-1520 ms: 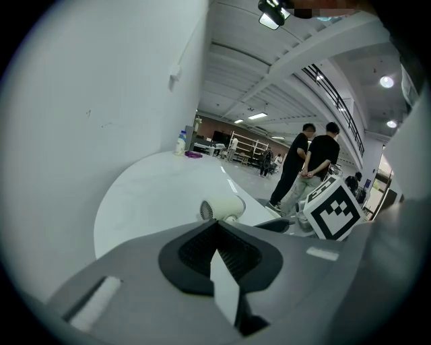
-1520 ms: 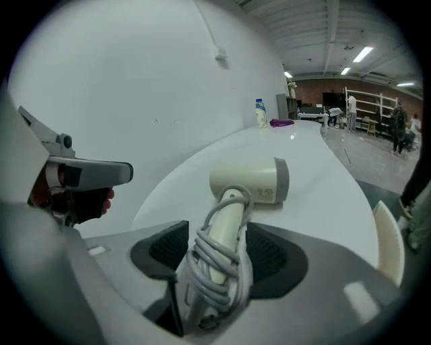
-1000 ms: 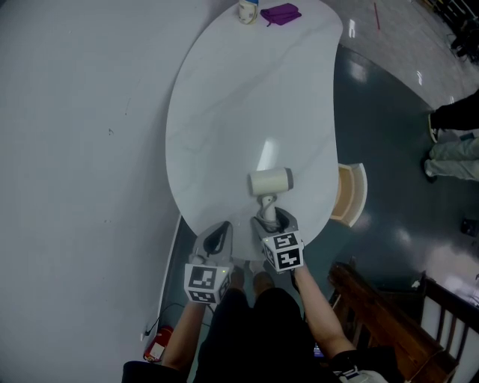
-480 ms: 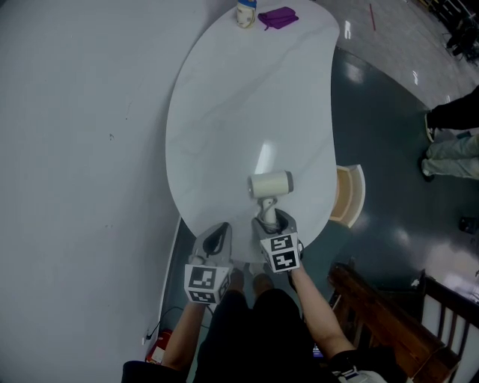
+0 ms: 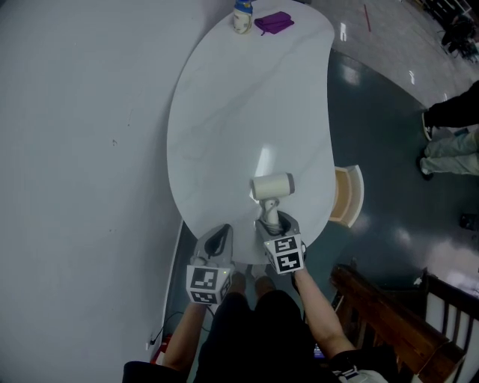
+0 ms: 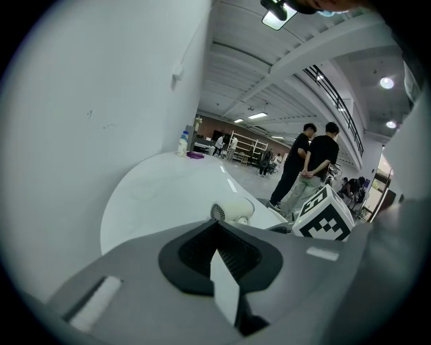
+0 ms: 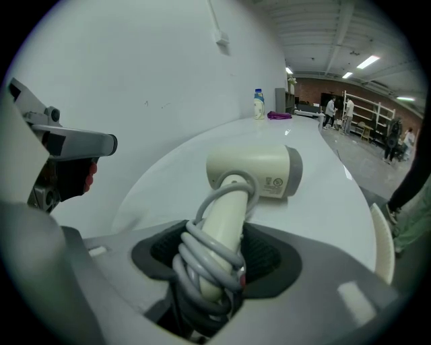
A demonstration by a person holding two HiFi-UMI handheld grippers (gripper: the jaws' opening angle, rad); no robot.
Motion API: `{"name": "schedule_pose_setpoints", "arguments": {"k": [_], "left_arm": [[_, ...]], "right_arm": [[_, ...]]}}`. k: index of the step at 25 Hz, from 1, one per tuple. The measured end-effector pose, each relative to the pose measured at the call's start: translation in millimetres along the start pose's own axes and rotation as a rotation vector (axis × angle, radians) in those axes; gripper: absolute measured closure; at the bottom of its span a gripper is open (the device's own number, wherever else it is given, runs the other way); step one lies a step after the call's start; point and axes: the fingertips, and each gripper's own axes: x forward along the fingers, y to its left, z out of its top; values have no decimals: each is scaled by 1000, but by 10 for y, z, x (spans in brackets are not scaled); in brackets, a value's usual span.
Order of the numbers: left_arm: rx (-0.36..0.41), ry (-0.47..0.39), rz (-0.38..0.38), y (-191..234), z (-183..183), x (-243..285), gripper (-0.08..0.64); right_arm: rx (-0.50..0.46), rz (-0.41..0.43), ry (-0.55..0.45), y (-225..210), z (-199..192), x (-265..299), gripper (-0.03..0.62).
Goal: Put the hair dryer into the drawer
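Observation:
A cream hair dryer (image 5: 271, 185) lies on the white table (image 5: 224, 112) near its front edge, with its grey cord wound round the handle. My right gripper (image 5: 271, 221) reaches over the table edge, and the handle lies between its jaws. In the right gripper view the hair dryer (image 7: 256, 172) points away from my right gripper (image 7: 212, 264); the jaws have just been closing, and a gap still shows on each side of the handle. My left gripper (image 5: 218, 233) hangs just left of it, shut and empty. A tan drawer (image 5: 349, 196) stands open at the table's right edge.
A small bottle (image 5: 242, 18) and a purple thing (image 5: 274, 22) sit at the table's far end. A wall runs along the left. A person's legs (image 5: 451, 148) stand on the dark floor at the right. A wooden chair (image 5: 397, 314) is at the lower right.

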Motion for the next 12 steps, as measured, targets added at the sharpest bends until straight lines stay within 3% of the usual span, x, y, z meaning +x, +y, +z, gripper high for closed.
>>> {"name": "schedule_pose_setpoints", "arguments": {"k": [12], "left_arm": [[74, -50, -72, -235, 355, -105, 552]], "right_arm": [[18, -57, -128, -82, 419, -486, 350]]}}
